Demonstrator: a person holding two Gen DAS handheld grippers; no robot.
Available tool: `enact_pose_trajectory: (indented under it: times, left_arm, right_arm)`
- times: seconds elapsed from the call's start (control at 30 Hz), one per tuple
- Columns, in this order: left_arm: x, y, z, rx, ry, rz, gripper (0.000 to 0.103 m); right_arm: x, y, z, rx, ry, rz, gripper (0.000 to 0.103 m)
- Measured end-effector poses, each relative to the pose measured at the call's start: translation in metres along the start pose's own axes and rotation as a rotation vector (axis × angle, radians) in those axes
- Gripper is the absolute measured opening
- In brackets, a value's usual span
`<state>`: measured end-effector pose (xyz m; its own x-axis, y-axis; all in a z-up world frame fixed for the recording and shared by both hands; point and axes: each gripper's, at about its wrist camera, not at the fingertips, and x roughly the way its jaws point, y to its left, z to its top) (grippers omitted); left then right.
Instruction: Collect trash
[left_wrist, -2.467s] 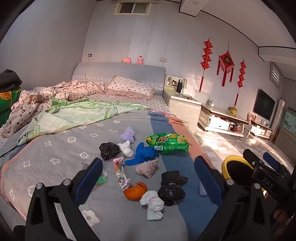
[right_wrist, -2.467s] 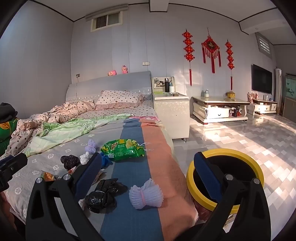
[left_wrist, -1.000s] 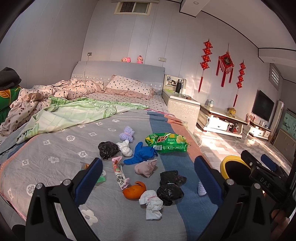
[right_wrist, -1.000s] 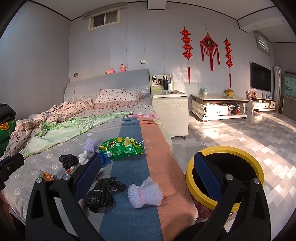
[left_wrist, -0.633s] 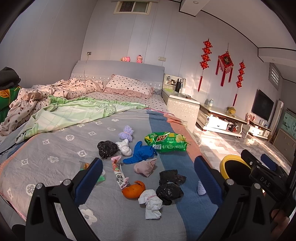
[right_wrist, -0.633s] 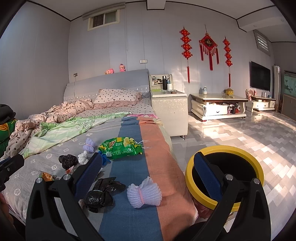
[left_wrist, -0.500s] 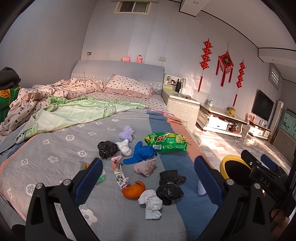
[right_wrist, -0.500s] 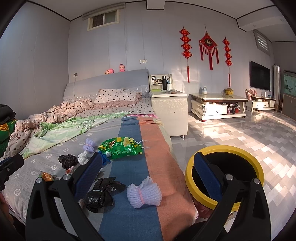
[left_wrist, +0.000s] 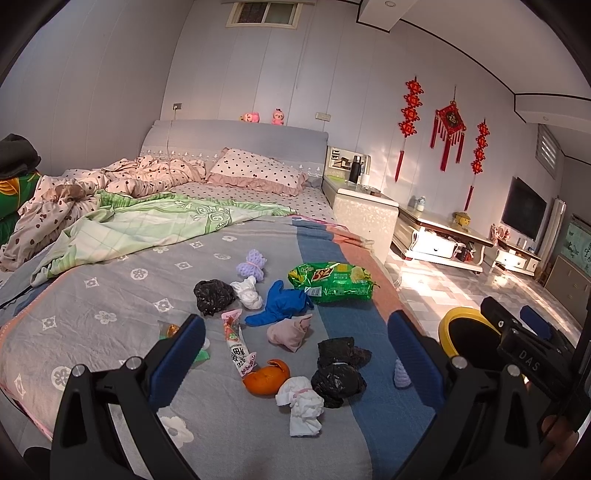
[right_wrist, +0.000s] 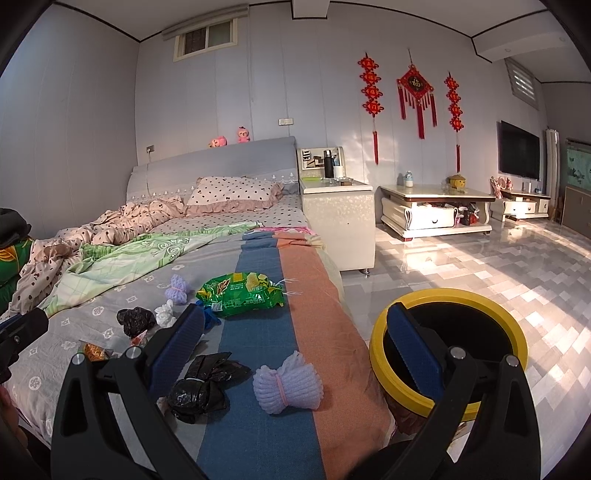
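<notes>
Left wrist: green snack bag (left_wrist: 331, 282) lies crosswise on bed (left_wrist: 110, 314); both jaws released.

Open right tongs (right_wrist: 295, 347) hover over bed (right_wrist: 258, 354) trash, yellow-rimmed bin (right_wrist: 448, 345) beside.

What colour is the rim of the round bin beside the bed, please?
Yellow, around a black inside; the round bin shows best in the right wrist view.
</notes>
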<state>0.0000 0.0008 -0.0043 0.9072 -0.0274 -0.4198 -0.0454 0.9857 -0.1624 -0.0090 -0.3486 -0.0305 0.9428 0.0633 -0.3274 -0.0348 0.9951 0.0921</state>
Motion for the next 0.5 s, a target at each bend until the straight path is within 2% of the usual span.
enact_pose_trajectory:
  times: [0.5]
  left_arm:
    - [0.0007,-0.0009,-0.0008,0.002,0.0,0.001,0.096]
  right_arm:
    - [0.0003,-0.0001,-0.0022,0.002,0.004,0.0,0.095]
